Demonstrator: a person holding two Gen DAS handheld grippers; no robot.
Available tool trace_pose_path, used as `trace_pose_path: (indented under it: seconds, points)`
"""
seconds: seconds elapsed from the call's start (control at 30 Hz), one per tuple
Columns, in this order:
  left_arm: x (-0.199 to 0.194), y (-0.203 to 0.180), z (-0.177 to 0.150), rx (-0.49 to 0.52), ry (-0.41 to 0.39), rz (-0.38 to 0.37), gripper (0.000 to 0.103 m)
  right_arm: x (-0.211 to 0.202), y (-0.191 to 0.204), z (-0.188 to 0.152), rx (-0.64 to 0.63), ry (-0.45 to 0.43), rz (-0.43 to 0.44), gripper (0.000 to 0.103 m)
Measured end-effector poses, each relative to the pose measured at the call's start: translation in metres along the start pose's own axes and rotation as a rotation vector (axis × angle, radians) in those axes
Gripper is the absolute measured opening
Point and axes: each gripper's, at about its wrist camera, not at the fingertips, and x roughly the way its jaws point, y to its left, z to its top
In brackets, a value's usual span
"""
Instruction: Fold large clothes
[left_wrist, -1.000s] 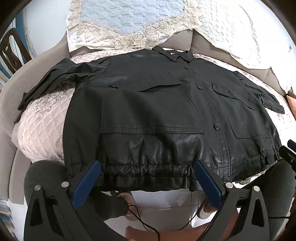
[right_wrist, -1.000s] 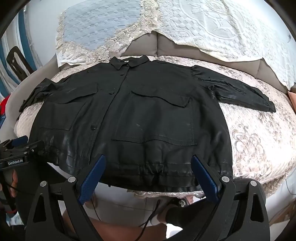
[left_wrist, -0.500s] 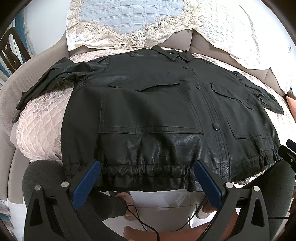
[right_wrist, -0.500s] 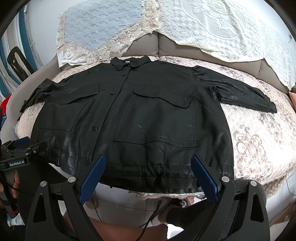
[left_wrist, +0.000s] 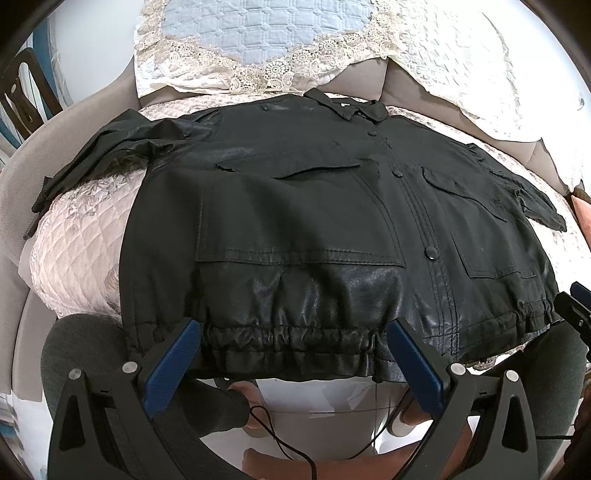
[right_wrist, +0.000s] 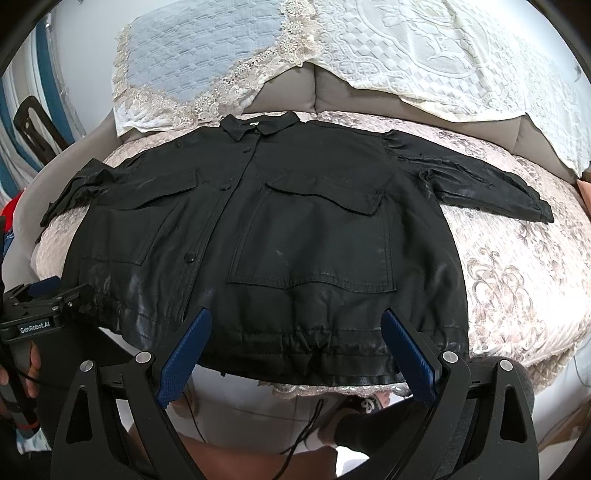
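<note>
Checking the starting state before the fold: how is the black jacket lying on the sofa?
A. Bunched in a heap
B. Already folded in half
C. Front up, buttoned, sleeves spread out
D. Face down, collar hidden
C: the black jacket lies flat, its buttons, chest pockets and collar facing up, with both sleeves spread sideways.

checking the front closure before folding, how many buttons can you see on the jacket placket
4 on the jacket: one just below the collar, one lower at chest level, one near the pocket bottoms, one left of the collar. More may be hidden near the gathered hem.

Black gripper frames, blue fingers (left_wrist: 173, 363)
</note>
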Motion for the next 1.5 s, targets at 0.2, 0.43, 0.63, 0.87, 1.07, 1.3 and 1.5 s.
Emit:
trace_pose_path:
  seconds: [0.2, 0.43, 0.63, 0.87, 1.07, 1.3, 1.5]
  points:
    - [0.0, 0.0, 0.0, 0.01, -0.025, 0.008, 0.102, 0.002, -0.001, -0.001, 0.003, 0.003, 0.0, 0.094]
    - [0.0, -0.003, -0.002, 0.016, -0.024, 0.019, 0.102, 0.001, 0.001, -0.001, 0.001, 0.001, 0.002, 0.094]
    - [0.001, -0.003, -0.002, 0.005, 0.044, 0.019, 0.102, 0.002, 0.002, -0.001, -0.001, 0.0, 0.004, 0.094]
    - [0.0, -0.001, -0.001, 0.001, 0.036, 0.02, 0.102, 0.002, 0.005, 0.0, -0.006, 0.001, 0.004, 0.094]
    - [-0.001, 0.0, -0.001, 0.001, 0.025, 0.026, 0.102, 0.002, 0.008, 0.001, -0.013, -0.005, 0.007, 0.094]
    - [-0.002, 0.001, -0.001, 0.001, 0.014, 0.027, 0.102, 0.001, 0.011, 0.003, -0.017, -0.021, 0.028, 0.094]
    - [-0.002, 0.005, -0.001, -0.006, 0.002, 0.017, 0.102, 0.002, 0.014, 0.003, -0.022, -0.022, 0.042, 0.094]
